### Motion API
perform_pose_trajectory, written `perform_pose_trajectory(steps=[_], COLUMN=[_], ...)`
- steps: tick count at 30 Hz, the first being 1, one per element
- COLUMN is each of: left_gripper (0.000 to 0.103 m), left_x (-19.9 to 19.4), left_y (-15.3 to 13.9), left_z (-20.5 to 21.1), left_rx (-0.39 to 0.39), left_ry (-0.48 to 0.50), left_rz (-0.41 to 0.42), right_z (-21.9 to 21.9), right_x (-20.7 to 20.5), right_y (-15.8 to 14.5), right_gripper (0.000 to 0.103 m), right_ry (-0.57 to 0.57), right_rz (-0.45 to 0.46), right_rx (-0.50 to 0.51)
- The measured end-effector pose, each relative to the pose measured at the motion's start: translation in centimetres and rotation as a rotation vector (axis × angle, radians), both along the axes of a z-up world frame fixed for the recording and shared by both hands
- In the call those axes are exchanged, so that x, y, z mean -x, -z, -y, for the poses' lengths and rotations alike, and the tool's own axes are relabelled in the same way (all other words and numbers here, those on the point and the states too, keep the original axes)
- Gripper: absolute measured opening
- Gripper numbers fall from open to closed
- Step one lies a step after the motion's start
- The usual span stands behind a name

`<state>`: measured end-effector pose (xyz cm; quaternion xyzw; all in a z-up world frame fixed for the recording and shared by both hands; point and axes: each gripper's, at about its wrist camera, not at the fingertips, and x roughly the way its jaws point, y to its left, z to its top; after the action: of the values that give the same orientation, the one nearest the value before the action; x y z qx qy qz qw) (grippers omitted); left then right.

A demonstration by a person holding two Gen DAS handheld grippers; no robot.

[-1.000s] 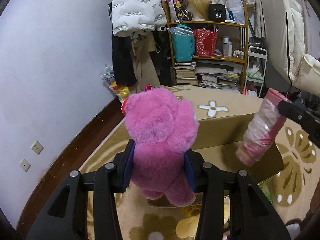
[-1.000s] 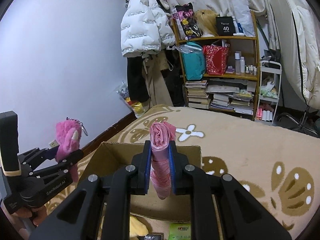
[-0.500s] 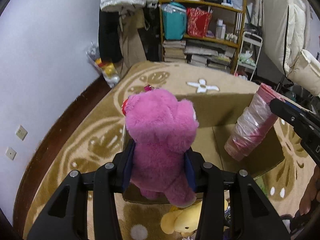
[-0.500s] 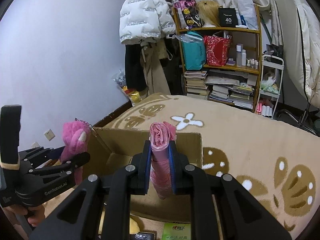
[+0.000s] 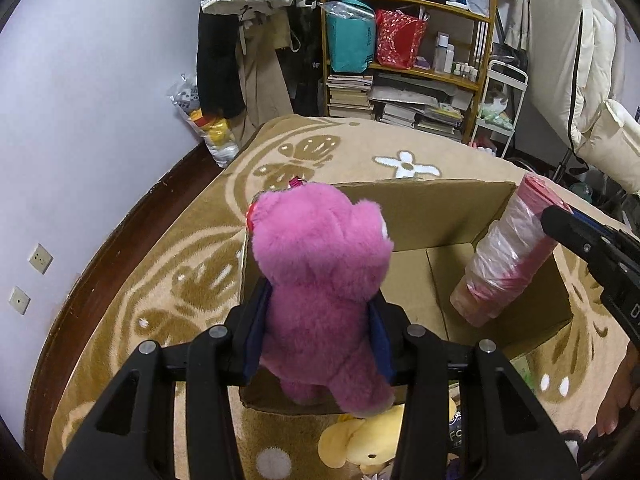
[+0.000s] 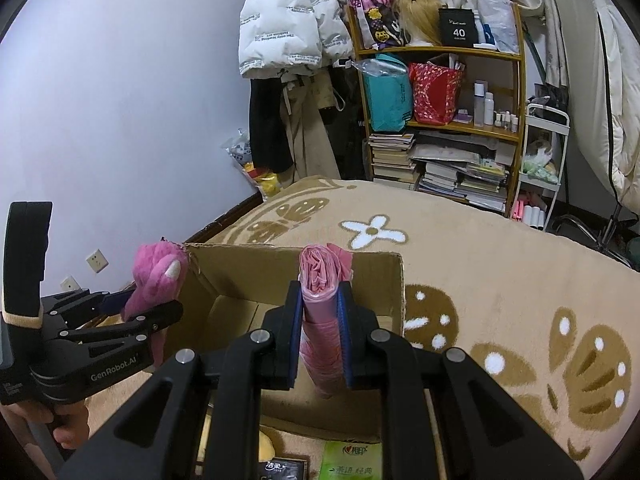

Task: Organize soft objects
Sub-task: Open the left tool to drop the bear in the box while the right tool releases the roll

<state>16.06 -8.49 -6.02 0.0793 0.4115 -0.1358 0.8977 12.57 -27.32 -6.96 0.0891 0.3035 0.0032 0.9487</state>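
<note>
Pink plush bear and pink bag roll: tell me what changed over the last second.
Both hand-held grippers came down toward the cardboard box. The pink plush bear and pink bag roll now hang over its opening. Nothing was released; both grips stayed shut, and the box stayed put.

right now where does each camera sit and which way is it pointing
Left wrist: rides the left claw, looks forward and down over the pink plush bear it grips into the cardboard box; the right claw enters at the right edge.
Right wrist: rides the right claw, looks across the box toward the bookshelf, gripping the pink bag roll; the left claw and a hand show at left.
Shared: box, bear, roll, bookshelf, patterned rug.
</note>
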Motion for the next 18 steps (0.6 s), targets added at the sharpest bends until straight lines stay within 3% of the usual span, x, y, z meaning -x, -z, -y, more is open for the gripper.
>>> perform_pose_trajectory(steps=[8,11,13,18], left_gripper=[0.044,0.056,0.057,0.082], left_x=[-0.2,-0.3,-0.4,-0.2], left_y=[-0.1,0.4,0.5,0.2], left_z=[1.1,1.5,1.4,0.8], left_rx=[-0.016,-0.035,-0.04,-0.031], left_ry=[0.032,0.032,0.024,-0.008], left_rz=[0.008,-0.007,-0.011,-0.014], right_z=[-0.5,-0.5,-0.4,0.1], right_x=[-0.3,-0.2,-0.2,0.2], right_y=[0.3,0.3,0.1,-0.2], right_gripper=[0.019,0.019,0.02,0.048], right_ry=[-0.01,-0.01,-0.005,0.014], right_rz=[-0.018,-0.017,-0.012,-0.005], right_rx=[0.007,0.009,0.006,-0.016])
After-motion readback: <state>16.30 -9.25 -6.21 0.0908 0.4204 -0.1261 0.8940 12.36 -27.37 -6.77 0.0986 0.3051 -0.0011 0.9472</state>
